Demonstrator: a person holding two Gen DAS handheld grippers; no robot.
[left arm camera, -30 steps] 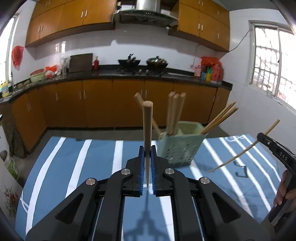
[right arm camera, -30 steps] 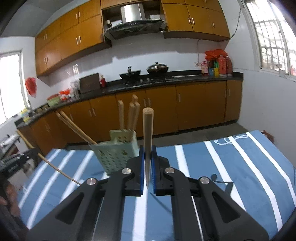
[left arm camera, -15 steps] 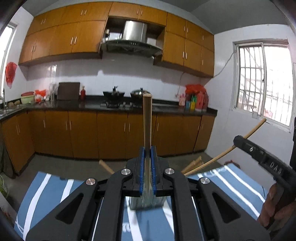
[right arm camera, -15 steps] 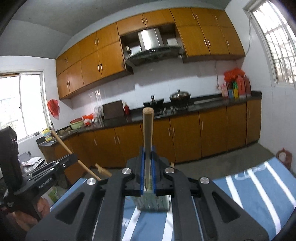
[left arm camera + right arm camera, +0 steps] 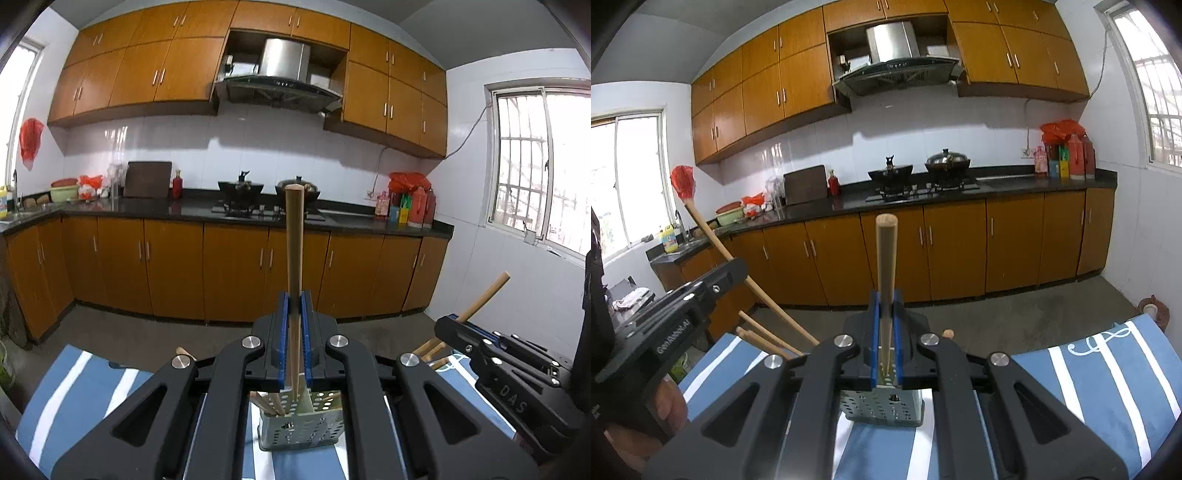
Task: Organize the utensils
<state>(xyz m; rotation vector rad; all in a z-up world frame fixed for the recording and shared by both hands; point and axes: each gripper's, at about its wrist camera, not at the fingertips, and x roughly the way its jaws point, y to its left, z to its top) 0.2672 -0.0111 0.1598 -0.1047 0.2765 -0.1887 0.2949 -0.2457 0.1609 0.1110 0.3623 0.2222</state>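
So both grippers are up over the striped blue-and-white cloth (image 5: 1108, 373) that covers the worktop, each one with a wooden stick in it. The left gripper (image 5: 294, 306) has its jaws clamped tight on a long wooden chopstick (image 5: 294, 236) that stands nearly upright, top end well above the blue pads. Same on the other side: the right gripper (image 5: 885, 306) has its jaws pinched on its own wooden stick (image 5: 885, 258), also upright.

The thing they're working around is the pale green perforated utensil holder (image 5: 303, 424), sitting on the cloth right below and in front of both grippers. In the left wrist view you can look down into it: a few wooden sticks (image 5: 271, 402) lean in its left part, and the lower tip of the left gripper's chopstick lines up with the holder's opening, though I can't tell if it's actually inside or just above the rim. In the right wrist view the holder (image 5: 882, 406) peeks out under the jaws the same way, with several stick ends (image 5: 764, 338) fanning out to its left.

You can also see each gripper from the other's camera, stick poking out at an angle, with a hand (image 5: 665, 406) wrapped round the left one's grip at the lower left.
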